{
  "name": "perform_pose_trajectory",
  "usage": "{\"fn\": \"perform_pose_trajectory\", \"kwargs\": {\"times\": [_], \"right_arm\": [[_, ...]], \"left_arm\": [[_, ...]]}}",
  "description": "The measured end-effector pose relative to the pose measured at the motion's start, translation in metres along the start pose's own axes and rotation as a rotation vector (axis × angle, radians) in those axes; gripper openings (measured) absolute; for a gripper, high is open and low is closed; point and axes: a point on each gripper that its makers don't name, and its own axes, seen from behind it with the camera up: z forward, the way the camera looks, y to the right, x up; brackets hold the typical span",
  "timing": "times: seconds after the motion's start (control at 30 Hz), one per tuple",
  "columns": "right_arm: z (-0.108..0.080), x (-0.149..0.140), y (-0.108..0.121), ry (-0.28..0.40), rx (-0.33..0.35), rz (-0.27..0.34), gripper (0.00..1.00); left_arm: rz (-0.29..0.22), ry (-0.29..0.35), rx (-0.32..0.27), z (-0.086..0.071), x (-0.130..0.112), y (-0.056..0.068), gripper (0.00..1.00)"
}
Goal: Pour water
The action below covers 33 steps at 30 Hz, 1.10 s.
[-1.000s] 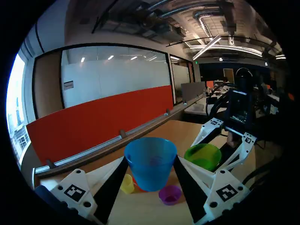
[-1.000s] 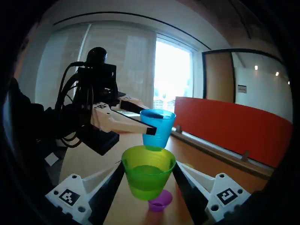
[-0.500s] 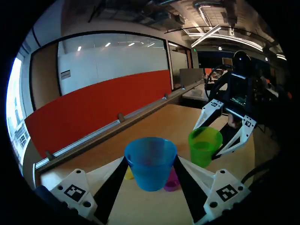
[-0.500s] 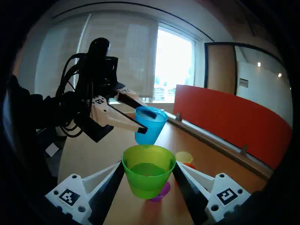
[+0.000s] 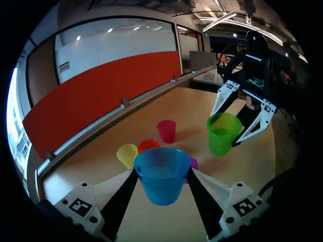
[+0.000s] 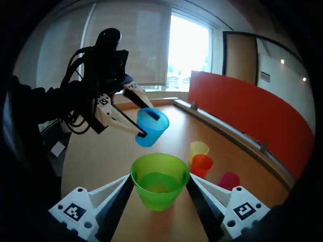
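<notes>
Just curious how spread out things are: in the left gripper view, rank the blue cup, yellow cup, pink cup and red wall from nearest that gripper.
1. Blue cup, gripped by the left gripper.
2. Yellow cup, just ahead, left.
3. Pink cup, farther back, centre.
4. Red wall, far left, behind everything.

This is an open-plan office. A long wooden desk (image 5: 177,105) runs beside a low red divider panel (image 5: 93,92) clipped along its far edge, the kind that separates rows of workstations. Behind the divider stands a glass-walled meeting room (image 5: 117,44) with recessed ceiling lights inside it and a wood-finished door panel (image 6: 240,60) next to it. Long strip lights (image 5: 220,17) hang from the ceiling, and a grey partition (image 5: 200,60) with more desks sits farther back. At the other end, a large window (image 6: 187,56) with a pale roller blind (image 6: 133,44) lets in daylight.
</notes>
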Motion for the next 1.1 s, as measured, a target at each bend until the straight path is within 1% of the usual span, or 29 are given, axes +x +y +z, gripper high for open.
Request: {"fn": "perform_pose_trajectory", "kwargs": {"times": [0.27,0.5,0.67,0.83,1.1], "right_arm": [[0.002,-0.026,0.002,-0.063,0.000,-0.003,0.91],[0.004,-0.044,0.002,-0.101,0.004,0.017,0.91],[0.007,-0.061,0.002,-0.135,0.010,0.028,0.91],[0.011,-0.072,0.000,-0.150,0.018,0.037,0.91],[0.017,-0.088,0.003,-0.170,0.018,0.055,0.91]], "left_arm": [[0.006,-0.074,-0.020,0.013,-0.030,0.003,0.84],[0.022,-0.136,-0.027,0.028,-0.056,0.004,0.85],[0.039,-0.178,-0.045,0.037,-0.071,0.008,0.85],[0.048,-0.208,-0.052,0.045,-0.084,0.011,0.85],[0.054,-0.246,-0.074,0.055,-0.101,0.020,0.85]]}}
